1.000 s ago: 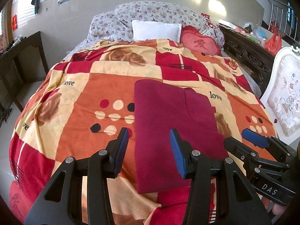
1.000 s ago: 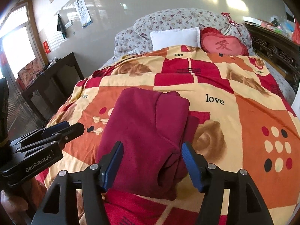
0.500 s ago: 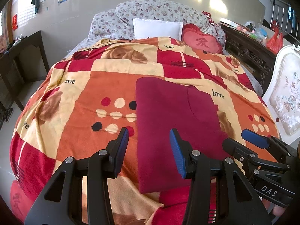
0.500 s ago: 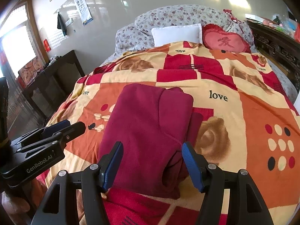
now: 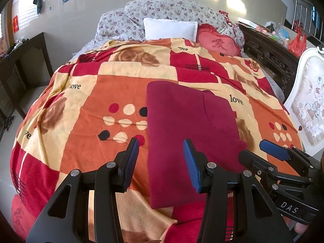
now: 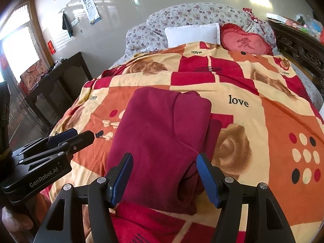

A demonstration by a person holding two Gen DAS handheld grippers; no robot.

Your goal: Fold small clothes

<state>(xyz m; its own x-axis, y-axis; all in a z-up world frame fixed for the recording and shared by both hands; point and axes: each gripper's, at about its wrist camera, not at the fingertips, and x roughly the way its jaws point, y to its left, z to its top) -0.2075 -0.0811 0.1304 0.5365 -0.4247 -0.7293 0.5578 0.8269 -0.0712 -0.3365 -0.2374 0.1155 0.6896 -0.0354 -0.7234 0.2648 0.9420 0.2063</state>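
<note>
Your maroon garment [image 5: 182, 133] lies on the patterned blanket [image 5: 85, 133] near the foot of the bed, already folded lengthwise into a narrow strip (one sleeve edge pokes out on its right side). Both the left gripper [image 5: 161, 158] and right gripper [image 6: 165, 174] hover over its near hem, jaws spread and empty. Likely next: pinch that hem and fold it away from you. No containers are in view.

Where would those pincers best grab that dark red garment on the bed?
Probably the near hem of the maroon garment, approached from the foot of the bed. That edge lies closest, straight, below the open right gripper; the left gripper could pinch its near-left corner.
</note>
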